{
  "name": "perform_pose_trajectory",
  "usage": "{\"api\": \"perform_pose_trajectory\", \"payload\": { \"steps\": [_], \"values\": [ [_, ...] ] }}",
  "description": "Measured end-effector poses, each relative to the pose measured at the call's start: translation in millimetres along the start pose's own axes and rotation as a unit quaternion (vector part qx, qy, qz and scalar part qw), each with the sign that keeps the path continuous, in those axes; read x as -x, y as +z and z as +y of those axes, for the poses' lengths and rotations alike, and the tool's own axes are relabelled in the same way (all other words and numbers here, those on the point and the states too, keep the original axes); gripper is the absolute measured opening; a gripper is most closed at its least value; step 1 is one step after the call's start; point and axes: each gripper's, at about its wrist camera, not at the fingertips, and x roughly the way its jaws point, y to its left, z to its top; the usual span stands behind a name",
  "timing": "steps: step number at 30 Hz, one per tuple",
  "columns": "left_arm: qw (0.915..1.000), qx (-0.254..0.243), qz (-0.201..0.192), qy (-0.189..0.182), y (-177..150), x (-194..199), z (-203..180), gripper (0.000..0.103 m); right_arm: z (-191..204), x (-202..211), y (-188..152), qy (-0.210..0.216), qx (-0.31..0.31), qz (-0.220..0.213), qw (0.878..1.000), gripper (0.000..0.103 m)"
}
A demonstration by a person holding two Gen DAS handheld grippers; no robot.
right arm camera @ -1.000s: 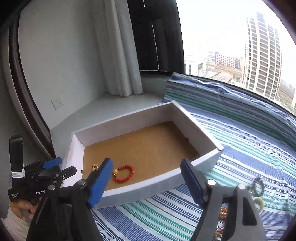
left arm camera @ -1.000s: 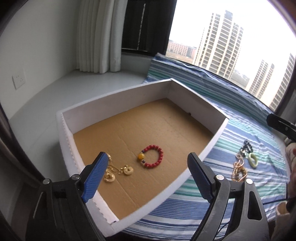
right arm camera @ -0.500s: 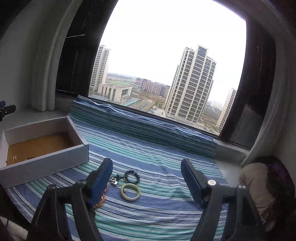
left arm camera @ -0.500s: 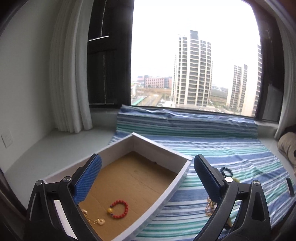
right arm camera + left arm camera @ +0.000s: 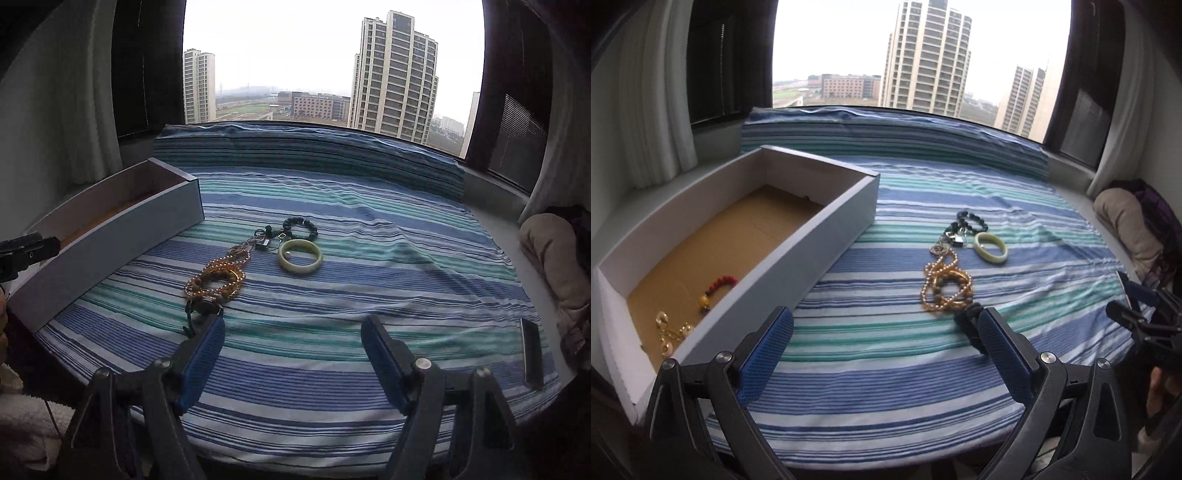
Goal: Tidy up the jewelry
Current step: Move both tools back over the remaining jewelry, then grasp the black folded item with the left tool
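From my left camera, the white box [image 5: 827, 236] with its brown cardboard floor sits at about ten o'clock on the striped cloth [image 5: 886, 387]. Inside it, near the close end, lie a red bead bracelet [image 5: 718, 286] with one amber bead and a gold chain piece [image 5: 670, 332]. Moving rightward, toward one o'clock, the loose jewelry lies in a line on the cloth: a tangle of gold bead strands [image 5: 945, 288], then a small metal clasp cluster [image 5: 955, 240], a dark bead bracelet [image 5: 971, 221] and a pale green bangle [image 5: 990, 248] just beside it. A dark-strapped piece, seemingly a watch [image 5: 201, 308], lies at the near end of the gold strands.

My left gripper [image 5: 882, 354] stands spread wide with nothing between its blue pads, hovering over bare cloth. My right gripper [image 5: 291, 354] is likewise released and empty; the watch sits just off its left pad, and I cannot tell whether they touch.

A second ago both cameras looked down at the box, the red bracelet centred ahead of me. Both have since swung right, so the box now sits off to the left and the loose jewelry lies ahead. My left jaws have also widened a little.
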Motion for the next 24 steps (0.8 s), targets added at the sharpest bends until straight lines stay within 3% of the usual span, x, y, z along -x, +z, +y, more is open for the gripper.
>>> {"api": "perform_pose_trajectory", "payload": {
  "steps": [13,24],
  "values": [
    [0.9963,-0.003,0.073,-0.046,-24.9,-37.4,-21.9,0.1,8.5,-23.4,-21.9,0.035,-0.02,0.053,0.998,0.078],
    [0.9813,-0.003,0.141,-0.131,-25.0,-114.8,-67.5,0.097,1.8,-36.3,-32.5,0.045,-0.036,0.076,0.995,0.078]
  ]
}}
